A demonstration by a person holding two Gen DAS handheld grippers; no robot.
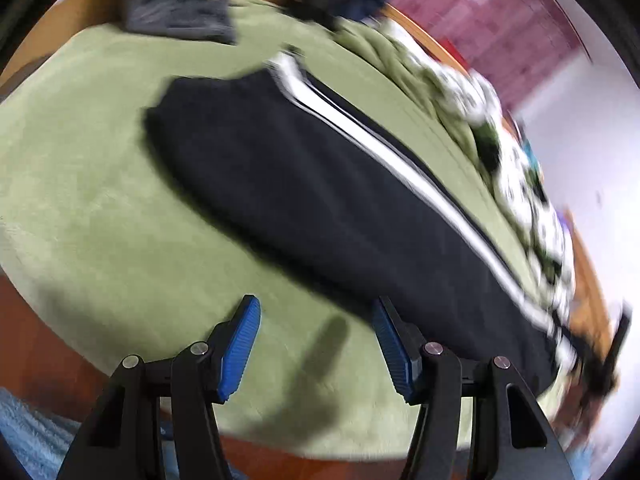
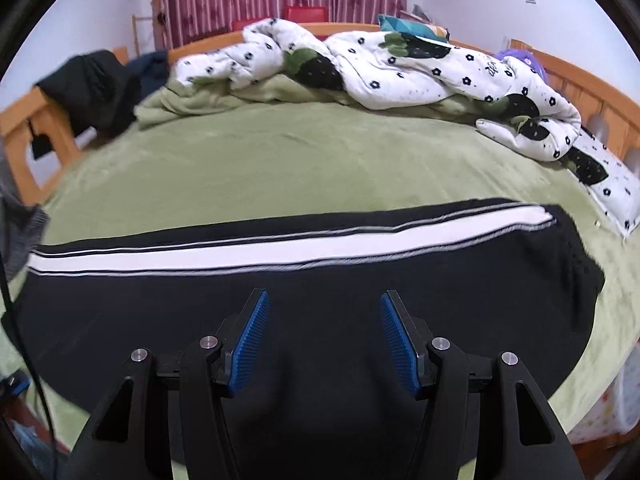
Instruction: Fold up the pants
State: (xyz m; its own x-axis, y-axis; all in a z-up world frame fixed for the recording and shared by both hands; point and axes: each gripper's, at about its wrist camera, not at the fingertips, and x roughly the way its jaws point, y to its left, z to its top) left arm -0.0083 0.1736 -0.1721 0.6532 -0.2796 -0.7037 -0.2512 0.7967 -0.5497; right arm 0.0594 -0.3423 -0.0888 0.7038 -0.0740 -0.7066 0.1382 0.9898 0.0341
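Observation:
Black pants [image 1: 320, 200] with a white side stripe lie flat on the green bed cover [image 1: 92, 168], folded lengthwise into one long band. In the left wrist view they run from upper left to lower right. My left gripper [image 1: 316, 308] hovers over the cover beside their near edge, open, nothing between its blue pads [image 1: 240, 344]. In the right wrist view the pants [image 2: 320, 280] stretch across the frame, stripe on the far side. My right gripper [image 2: 324, 304] stands open above the black cloth, with nothing between its pads [image 2: 250, 344].
A crumpled white flowered quilt [image 2: 380, 64] and green blanket lie along the far side of the bed. Dark clothes [image 2: 96, 88] hang over the wooden bed frame [image 2: 24, 132] at left. A grey garment [image 1: 180, 4] lies at the cover's far end. Wooden floor [image 1: 32, 352] shows below.

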